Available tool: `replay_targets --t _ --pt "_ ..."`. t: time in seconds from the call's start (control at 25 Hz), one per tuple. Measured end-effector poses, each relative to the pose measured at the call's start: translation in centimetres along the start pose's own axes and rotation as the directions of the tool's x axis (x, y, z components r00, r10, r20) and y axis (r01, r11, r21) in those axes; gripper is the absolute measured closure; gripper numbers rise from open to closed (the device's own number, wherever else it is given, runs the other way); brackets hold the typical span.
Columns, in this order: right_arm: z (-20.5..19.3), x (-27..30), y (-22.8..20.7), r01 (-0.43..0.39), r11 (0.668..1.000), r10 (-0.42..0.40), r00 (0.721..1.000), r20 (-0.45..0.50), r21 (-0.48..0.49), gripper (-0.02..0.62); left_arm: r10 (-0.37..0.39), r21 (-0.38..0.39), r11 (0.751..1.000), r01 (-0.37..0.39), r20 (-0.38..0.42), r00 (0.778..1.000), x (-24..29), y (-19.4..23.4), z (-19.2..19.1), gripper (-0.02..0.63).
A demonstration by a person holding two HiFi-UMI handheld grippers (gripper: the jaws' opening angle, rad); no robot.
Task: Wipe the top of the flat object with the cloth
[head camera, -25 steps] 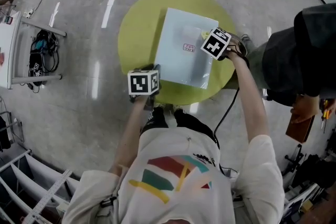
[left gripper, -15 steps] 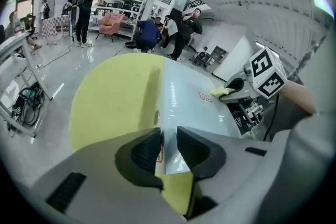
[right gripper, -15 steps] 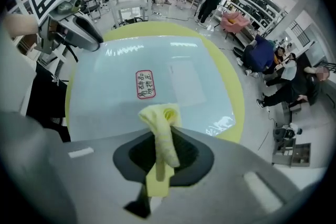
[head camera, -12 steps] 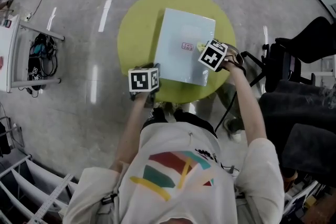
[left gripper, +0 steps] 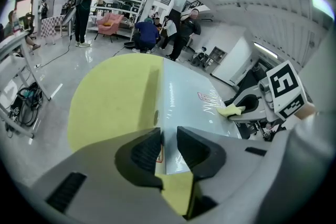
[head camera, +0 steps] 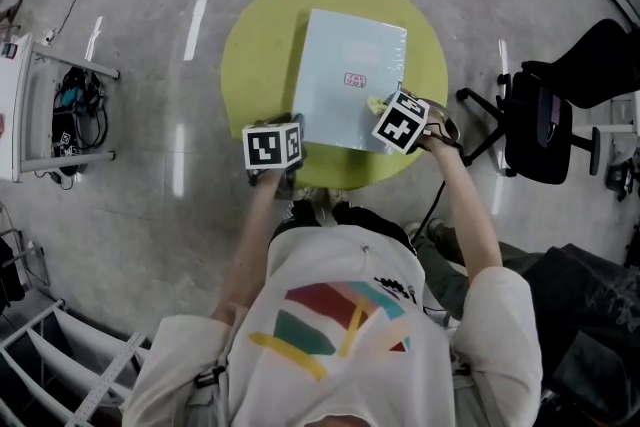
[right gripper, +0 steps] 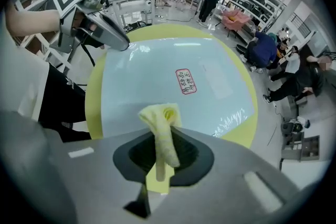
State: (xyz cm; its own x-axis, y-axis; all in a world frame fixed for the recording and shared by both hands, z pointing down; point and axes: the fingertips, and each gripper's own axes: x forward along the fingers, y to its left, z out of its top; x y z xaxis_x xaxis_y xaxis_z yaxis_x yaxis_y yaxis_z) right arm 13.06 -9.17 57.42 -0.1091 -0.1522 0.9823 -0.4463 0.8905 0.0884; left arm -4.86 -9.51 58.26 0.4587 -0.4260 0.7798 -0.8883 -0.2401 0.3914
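My right tongs [right gripper: 163, 140] clamped the yellow cloth [right gripper: 159, 115] on the pale panel [head camera: 345, 50]. My left tongs [left gripper: 168, 140] stood part-open, empty, at its corner. Round yellow tabletop [head camera: 258, 55]; glossy floor [head camera: 140, 175].

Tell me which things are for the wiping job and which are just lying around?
For the job: yellow cloth, pinched by the right gripper; pale blue flat object; left gripper at its near corner; round yellow table under it.
Just lying about: black office chair; white rack; black cables.
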Motion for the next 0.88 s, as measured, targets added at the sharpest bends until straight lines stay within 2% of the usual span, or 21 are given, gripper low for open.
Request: replay_targets --t 0.48,0.88 --pt "-1.1 -1.0 6.9 -0.112 0.994 0.112 0.994 0.012 0.015 0.568 -0.011 0.005 1.0 0.011 -0.003 1.0 0.0 -0.2 0.1 0.502" --pt "-1.7 -1.5 10.7 -0.161 0.987 0.161 0.987 0.012 0.007 0.568 -0.017 0.001 1.0 0.017 -0.002 1.0 -0.2 -0.3 0.2 0.502"
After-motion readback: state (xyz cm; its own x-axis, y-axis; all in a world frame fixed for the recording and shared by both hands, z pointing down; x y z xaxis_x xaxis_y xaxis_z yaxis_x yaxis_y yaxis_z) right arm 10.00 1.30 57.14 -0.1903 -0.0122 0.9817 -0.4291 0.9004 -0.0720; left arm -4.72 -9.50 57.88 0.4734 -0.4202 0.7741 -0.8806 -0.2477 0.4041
